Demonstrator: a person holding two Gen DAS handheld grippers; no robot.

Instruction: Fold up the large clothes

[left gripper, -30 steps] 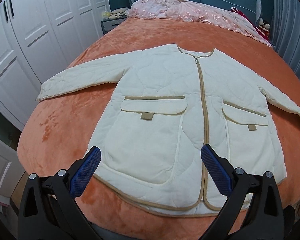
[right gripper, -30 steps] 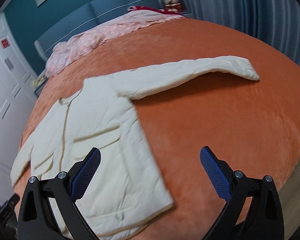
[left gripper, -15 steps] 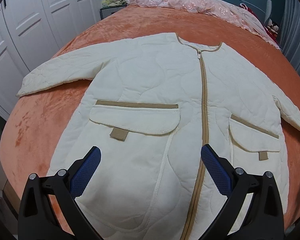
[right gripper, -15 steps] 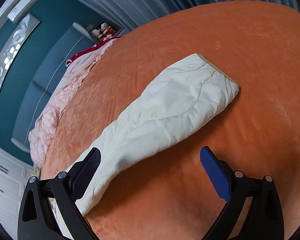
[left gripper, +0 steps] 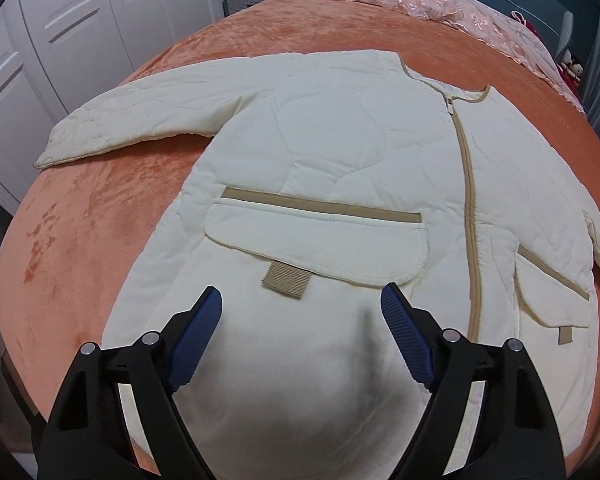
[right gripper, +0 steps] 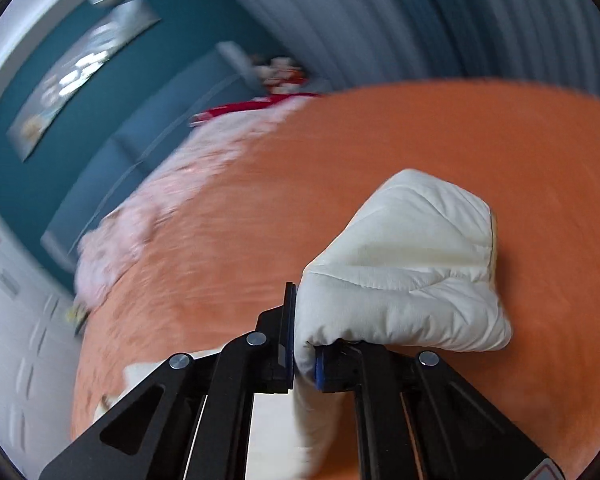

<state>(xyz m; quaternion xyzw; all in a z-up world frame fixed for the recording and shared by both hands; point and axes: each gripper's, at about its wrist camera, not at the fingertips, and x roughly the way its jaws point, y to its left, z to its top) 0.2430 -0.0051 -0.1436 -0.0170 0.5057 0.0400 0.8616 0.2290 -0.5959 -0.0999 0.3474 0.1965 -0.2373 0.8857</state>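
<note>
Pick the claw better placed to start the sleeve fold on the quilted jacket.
Right. The right claw is already shut on the sleeve near its cuff. The left claw, jaws just closing, hangs over the quilted jacket body, gripping nothing.

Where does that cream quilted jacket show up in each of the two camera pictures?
Left wrist view: the cream quilted jacket lies spread, front up, filling the middle; the left gripper hangs above its lower half, jaws apart, having just narrowed, pressing nothing.
Right wrist view: only its sleeve end shows, centre right, pinched in the right gripper, whose jaws just closed.
Shared landmark: the orange bedspread.
</note>
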